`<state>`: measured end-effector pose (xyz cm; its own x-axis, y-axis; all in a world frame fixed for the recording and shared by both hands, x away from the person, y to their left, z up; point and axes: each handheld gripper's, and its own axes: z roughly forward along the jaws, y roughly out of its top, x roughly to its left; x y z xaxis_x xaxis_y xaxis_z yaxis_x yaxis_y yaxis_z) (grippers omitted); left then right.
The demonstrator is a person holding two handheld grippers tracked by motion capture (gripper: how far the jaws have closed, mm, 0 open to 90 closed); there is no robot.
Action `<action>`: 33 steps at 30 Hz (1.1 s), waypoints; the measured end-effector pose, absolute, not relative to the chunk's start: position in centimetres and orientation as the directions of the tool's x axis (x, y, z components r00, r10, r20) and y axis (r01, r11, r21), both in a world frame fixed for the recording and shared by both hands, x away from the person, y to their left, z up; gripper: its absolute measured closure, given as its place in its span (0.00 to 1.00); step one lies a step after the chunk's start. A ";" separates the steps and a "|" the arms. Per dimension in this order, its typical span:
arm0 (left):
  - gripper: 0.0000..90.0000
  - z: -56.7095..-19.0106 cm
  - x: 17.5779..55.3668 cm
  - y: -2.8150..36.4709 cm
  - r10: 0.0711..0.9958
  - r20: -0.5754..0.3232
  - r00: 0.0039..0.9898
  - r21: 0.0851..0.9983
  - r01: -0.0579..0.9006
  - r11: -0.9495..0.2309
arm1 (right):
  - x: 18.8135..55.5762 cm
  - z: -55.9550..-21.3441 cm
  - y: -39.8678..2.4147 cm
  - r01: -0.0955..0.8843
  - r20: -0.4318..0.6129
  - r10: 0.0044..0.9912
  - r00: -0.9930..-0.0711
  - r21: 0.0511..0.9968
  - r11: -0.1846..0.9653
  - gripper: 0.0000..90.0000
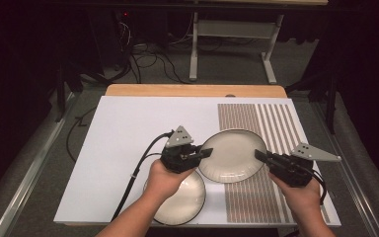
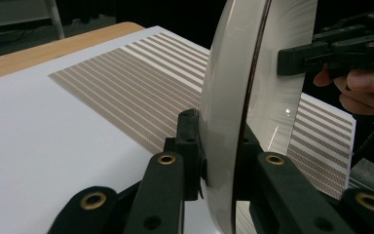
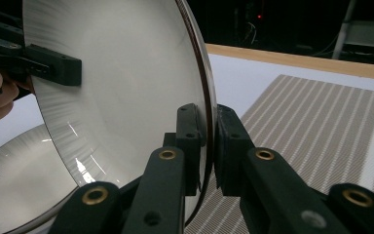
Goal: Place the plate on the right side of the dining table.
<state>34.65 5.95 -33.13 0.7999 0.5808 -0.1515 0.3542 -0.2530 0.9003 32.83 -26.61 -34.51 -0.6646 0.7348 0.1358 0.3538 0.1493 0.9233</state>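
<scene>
Nearest the person's edge of the table, a second plate point(image 1: 185, 200) lies flat on the white board point(image 1: 123, 133), partly covered by the left hand point(image 1: 163, 180) and forearm that come in over it; in the right gripper view the same plate point(image 3: 14, 180) shows low at the left, under the one that is held. Just beyond it, the left gripper point(image 1: 205, 153) has its two black jaws closed tight on the left rim of the lifted plate point(image 1: 233, 155), one pad on each face of the rim, as the left gripper view shows with the plate point(image 2: 224, 97) standing edge-on between the jaws of that gripper point(image 2: 219, 163). Across from it, the right gripper point(image 1: 260, 155), held in the right hand point(image 1: 301, 195), pinches the opposite rim in the same way; in the right gripper view its jaws point(image 3: 208, 146) clamp the dark-edged rim of the plate point(image 3: 126, 83), and the left gripper's jaw tip is seen pressed on the far side of the plate. The held plate is pale with a dark rim, and is carried between the two grippers above the near edge of the striped mat point(image 1: 271, 128), which lies on the right part of the board. Farther off, a strip of wooden tabletop point(image 1: 192, 90) shows past the board, then grey floor with cables point(image 1: 148, 59) and a white metal stand point(image 1: 227, 34).
</scene>
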 end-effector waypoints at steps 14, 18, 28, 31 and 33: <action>0.88 -32.8 36.5 0.5 0.548 -0.145 0.824 0.885 0.356 -0.301 | 32.4 -34.9 -31.6 0.367 0.169 0.789 -0.591 0.927 0.077 0.94; 0.87 -33.0 37.1 -0.7 0.544 -0.149 0.826 0.876 0.366 -0.316 | 32.5 -35.2 -32.7 0.373 0.178 0.800 -0.573 0.926 0.061 0.94; 0.86 -34.2 38.8 -3.2 0.546 -0.181 0.818 0.845 0.413 -0.339 | 33.0 -36.3 -34.8 0.405 0.205 0.826 -0.525 0.914 0.031 0.94; 0.86 -34.6 39.1 -3.6 0.549 -0.185 0.815 0.836 0.424 -0.348 | 33.1 -36.7 -35.1 0.416 0.209 0.831 -0.515 0.909 0.030 0.94; 0.85 -34.9 39.3 -3.9 0.552 -0.191 0.812 0.830 0.433 -0.350 | 33.2 -36.9 -35.3 0.423 0.216 0.834 -0.507 0.906 0.023 0.94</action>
